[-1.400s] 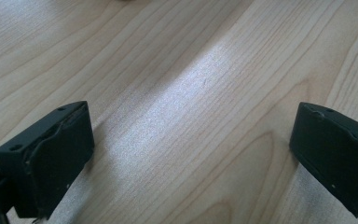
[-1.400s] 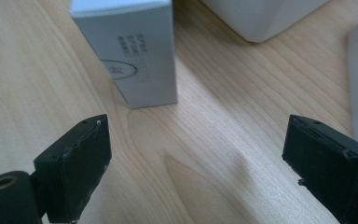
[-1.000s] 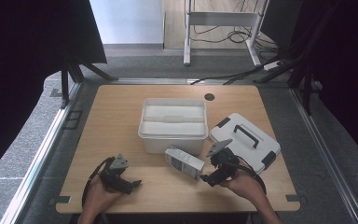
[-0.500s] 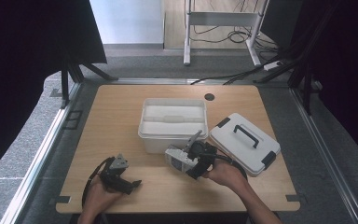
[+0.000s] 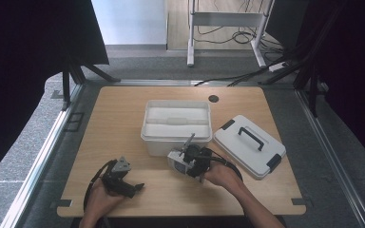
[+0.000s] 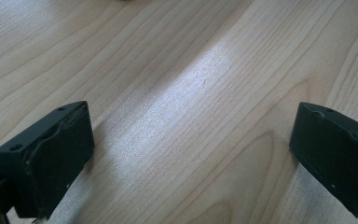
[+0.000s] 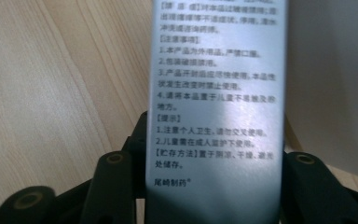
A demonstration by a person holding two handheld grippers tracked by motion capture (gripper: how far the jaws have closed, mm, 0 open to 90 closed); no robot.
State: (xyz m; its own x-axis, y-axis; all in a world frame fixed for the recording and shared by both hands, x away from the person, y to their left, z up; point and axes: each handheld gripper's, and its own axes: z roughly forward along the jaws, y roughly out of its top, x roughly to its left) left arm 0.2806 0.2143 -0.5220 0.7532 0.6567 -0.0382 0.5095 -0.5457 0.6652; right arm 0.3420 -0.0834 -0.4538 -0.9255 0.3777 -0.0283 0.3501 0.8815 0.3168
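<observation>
The right gripper (image 5: 190, 159) has just been closing its jaws on a printed grey box (image 7: 216, 102), at the white bin's (image 5: 177, 124) six o'clock. The left gripper (image 5: 132, 186) rests spread on the surface (image 5: 123, 114).

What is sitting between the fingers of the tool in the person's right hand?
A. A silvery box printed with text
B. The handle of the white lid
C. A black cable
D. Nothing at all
A: the right gripper view shows a silvery box covered in printed lines standing between the two black fingers of the right gripper, near the open white bin on the table.
</observation>
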